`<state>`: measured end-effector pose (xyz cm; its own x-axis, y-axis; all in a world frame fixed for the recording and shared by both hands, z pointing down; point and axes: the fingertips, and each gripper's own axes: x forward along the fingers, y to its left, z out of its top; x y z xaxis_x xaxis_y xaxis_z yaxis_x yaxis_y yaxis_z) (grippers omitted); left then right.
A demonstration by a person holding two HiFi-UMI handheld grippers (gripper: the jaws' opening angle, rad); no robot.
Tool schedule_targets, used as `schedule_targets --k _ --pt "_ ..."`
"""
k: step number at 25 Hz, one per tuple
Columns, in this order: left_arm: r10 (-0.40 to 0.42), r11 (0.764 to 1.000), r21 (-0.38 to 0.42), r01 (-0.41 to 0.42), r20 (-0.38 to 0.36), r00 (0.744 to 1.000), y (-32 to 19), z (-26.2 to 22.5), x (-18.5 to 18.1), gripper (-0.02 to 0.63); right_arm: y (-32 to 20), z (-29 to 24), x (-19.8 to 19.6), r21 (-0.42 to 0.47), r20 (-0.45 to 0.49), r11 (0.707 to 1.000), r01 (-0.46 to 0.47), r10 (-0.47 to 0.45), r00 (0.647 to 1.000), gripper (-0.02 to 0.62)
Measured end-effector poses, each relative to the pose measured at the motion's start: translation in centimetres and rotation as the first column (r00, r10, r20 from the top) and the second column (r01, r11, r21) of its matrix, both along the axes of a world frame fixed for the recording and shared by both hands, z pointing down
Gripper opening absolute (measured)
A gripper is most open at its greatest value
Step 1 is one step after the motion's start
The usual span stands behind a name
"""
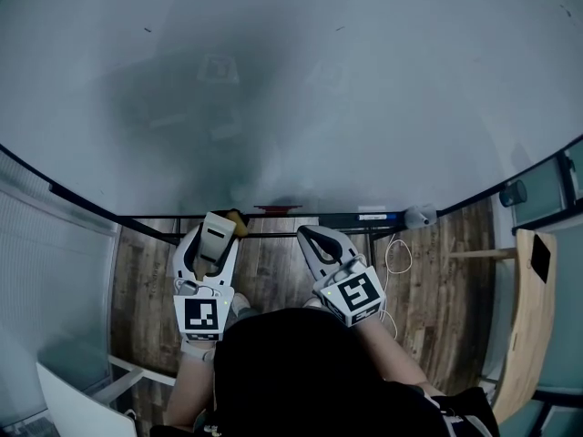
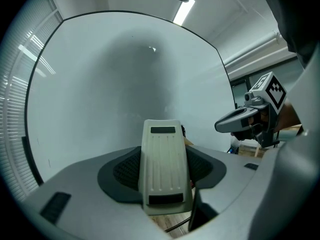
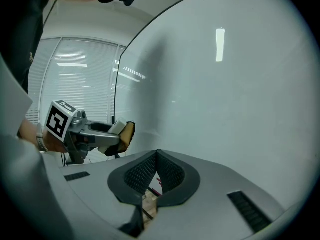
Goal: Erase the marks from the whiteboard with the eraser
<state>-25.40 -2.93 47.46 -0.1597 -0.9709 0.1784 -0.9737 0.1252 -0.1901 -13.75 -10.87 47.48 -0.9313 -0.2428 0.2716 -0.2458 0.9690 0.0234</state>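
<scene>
The whiteboard (image 1: 301,89) fills the upper head view; it carries grey smudges and a few tiny specks, and I see no clear writing. My left gripper (image 1: 221,224) is shut on the cream eraser (image 1: 216,237), whose brown felt side (image 1: 239,220) faces right, just below the board's lower edge. In the left gripper view the eraser (image 2: 161,154) stands between the jaws of the left gripper (image 2: 165,168). My right gripper (image 1: 306,236) hangs beside it, shut with nothing in it; its own view shows the right gripper (image 3: 156,159) with its pads pressed together. The board (image 3: 225,84) rises ahead.
The board's ledge holds a red item (image 1: 276,209), a marker (image 1: 372,217) and a small grey object (image 1: 419,215). A white cable (image 1: 396,258) hangs over the wooden floor (image 1: 446,289). A wooden chair (image 1: 524,326) stands at the right. Window blinds (image 3: 80,84) lie left.
</scene>
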Motion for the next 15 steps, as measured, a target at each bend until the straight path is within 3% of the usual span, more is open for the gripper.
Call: schedule_targets --k 11,15 --pt "0.021 1.0 0.015 -0.021 0.007 1.0 -0.7 -0.9 0.4 0.264 0.1 -0.6 0.1 -0.003 0.004 1.0 -0.012 0.012 1.0 0.026" --pt "-0.003 0.999 0.044 0.004 -0.025 1.0 -0.8 -1.7 0.5 0.264 0.0 -0.5 0.2 -0.015 0.001 1.0 -0.025 0.025 1.0 0.026"
